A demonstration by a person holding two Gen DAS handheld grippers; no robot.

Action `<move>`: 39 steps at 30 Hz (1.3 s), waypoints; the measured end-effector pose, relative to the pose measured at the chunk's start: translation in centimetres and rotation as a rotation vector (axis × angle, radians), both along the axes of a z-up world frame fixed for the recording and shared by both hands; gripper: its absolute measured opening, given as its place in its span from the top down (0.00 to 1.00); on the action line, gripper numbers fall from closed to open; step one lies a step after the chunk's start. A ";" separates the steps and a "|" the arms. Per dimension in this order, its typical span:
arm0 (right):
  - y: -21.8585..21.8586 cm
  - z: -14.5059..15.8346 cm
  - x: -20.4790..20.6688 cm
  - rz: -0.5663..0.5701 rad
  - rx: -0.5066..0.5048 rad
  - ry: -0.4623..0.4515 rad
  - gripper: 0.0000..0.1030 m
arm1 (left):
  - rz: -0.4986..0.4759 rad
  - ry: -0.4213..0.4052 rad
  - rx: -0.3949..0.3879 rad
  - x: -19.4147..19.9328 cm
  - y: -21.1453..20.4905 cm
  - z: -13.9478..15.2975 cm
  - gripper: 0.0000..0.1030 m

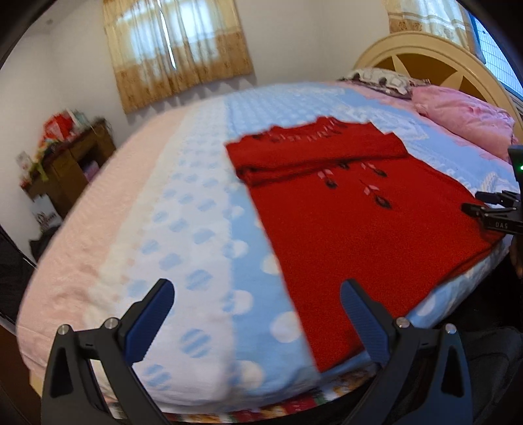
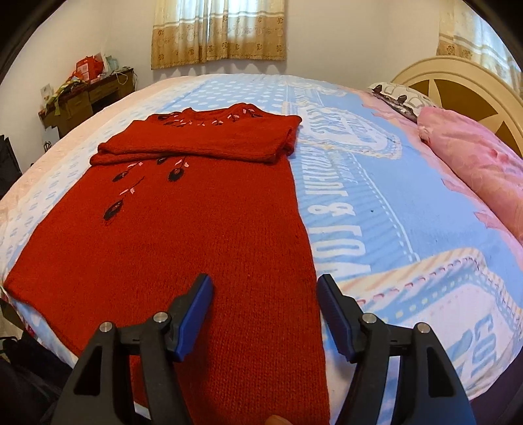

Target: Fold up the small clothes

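Observation:
A red knitted sweater (image 1: 353, 222) with black and pink embroidery lies flat on the bed, its sleeves folded across the chest; it also shows in the right wrist view (image 2: 196, 229). My left gripper (image 1: 258, 314) is open and empty above the bed's near edge, at the sweater's lower left corner. My right gripper (image 2: 264, 310) is open and empty over the sweater's lower right hem. The right gripper also shows in the left wrist view (image 1: 490, 212) at the sweater's far side edge.
The bed carries a blue and white blanket (image 2: 376, 183) with print. A pink pillow (image 2: 474, 157) and a cream headboard (image 2: 457, 75) are at the right. A cluttered wooden desk (image 2: 88, 94) stands by the far wall, left. Curtained window (image 2: 219, 29) behind.

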State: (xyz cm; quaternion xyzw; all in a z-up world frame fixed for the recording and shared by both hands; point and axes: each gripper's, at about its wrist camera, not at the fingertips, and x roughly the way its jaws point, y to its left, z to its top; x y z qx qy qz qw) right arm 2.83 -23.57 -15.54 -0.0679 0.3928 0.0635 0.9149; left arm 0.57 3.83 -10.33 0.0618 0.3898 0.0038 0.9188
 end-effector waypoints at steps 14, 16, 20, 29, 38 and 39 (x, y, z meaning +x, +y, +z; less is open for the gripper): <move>-3.9 1.5 -4.2 -0.076 0.041 0.015 0.35 | -0.079 0.164 -0.216 0.3 -1.4 -4.4 0.28; -4.4 1.6 -4.6 -0.078 0.064 0.030 0.35 | -0.097 0.167 -0.217 0.0 -1.9 -4.2 0.36; -4.2 0.9 -5.3 -0.043 0.103 0.064 0.50 | -0.092 0.172 -0.195 -0.1 -2.2 -4.2 0.35; -3.4 0.8 -5.7 -0.015 0.134 0.060 0.70 | -0.062 0.181 -0.189 0.2 -1.6 -4.5 0.23; -3.5 0.5 -5.7 -0.007 0.176 0.056 0.77 | -0.088 0.172 -0.206 0.2 -1.6 -4.3 0.29; -3.5 0.5 -5.8 -0.006 0.174 0.055 0.77 | -0.094 0.171 -0.205 0.1 -1.7 -4.3 0.31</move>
